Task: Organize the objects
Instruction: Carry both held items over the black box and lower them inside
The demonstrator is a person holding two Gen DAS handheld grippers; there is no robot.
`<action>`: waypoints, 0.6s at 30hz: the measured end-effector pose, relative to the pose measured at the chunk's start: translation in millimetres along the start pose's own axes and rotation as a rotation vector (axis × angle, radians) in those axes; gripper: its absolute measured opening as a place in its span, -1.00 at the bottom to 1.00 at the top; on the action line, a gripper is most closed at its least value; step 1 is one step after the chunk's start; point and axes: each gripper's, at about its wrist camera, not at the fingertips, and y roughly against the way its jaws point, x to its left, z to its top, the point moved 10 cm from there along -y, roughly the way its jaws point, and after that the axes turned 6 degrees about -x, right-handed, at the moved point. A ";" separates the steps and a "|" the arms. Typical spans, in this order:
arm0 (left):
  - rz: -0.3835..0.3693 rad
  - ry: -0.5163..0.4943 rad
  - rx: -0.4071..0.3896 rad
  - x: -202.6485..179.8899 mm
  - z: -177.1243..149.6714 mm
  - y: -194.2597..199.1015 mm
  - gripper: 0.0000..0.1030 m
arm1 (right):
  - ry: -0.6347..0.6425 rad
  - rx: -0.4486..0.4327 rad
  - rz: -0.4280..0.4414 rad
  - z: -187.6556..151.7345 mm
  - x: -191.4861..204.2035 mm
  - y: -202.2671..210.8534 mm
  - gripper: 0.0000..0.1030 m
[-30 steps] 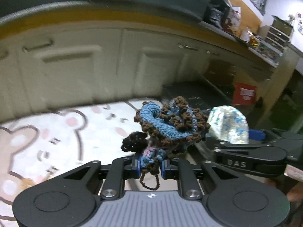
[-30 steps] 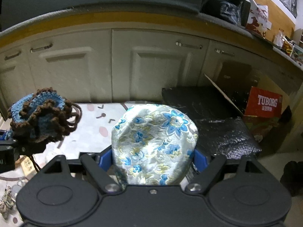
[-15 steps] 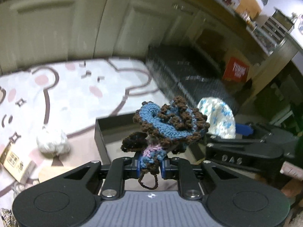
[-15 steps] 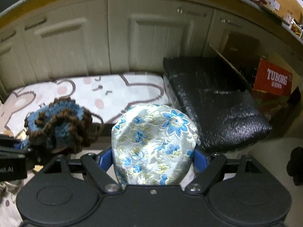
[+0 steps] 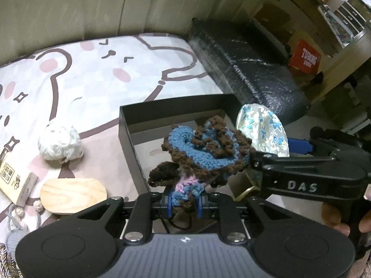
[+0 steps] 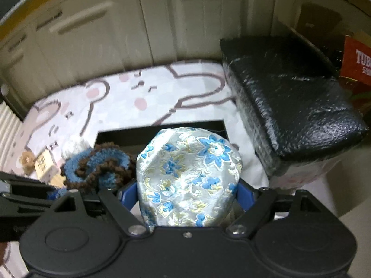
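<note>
Spread underneath: a cartoon-bear mat (image 5: 97,74), with a black wrapped block (image 5: 250,69) along its right edge. On the mat, an open black box (image 5: 126,125), bottom bare where visible. Held above the box by the right tool (image 6: 186,197), blue fingers (image 6: 126,195) clamped on either side: a silver brocade pouch with blue flowers (image 6: 187,176), standing upright. Left tool (image 5: 184,205) angled downward over the box's near edge, closed on the pink-and-blue stem of a blue and brown crochet pouch (image 5: 206,150), ruffled top raised over the box's interior. Both tools side by side, crochet pouch just beside the brocade one. Left of the box on the mat: a white yarn ball (image 5: 60,142), an oval wooden piece (image 5: 73,195), a small printed wooden block (image 5: 16,185).
</note>
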 end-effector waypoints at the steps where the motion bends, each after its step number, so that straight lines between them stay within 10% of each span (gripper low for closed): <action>1: 0.010 -0.006 0.010 0.7 -1.5 -1.1 -0.61 | 0.008 0.011 -0.016 -2.3 0.2 -3.8 0.64; 18: 0.048 -0.140 0.081 -12.6 -19.1 -12.2 -0.37 | 0.017 0.125 -0.120 -24.6 -3.6 -20.0 0.65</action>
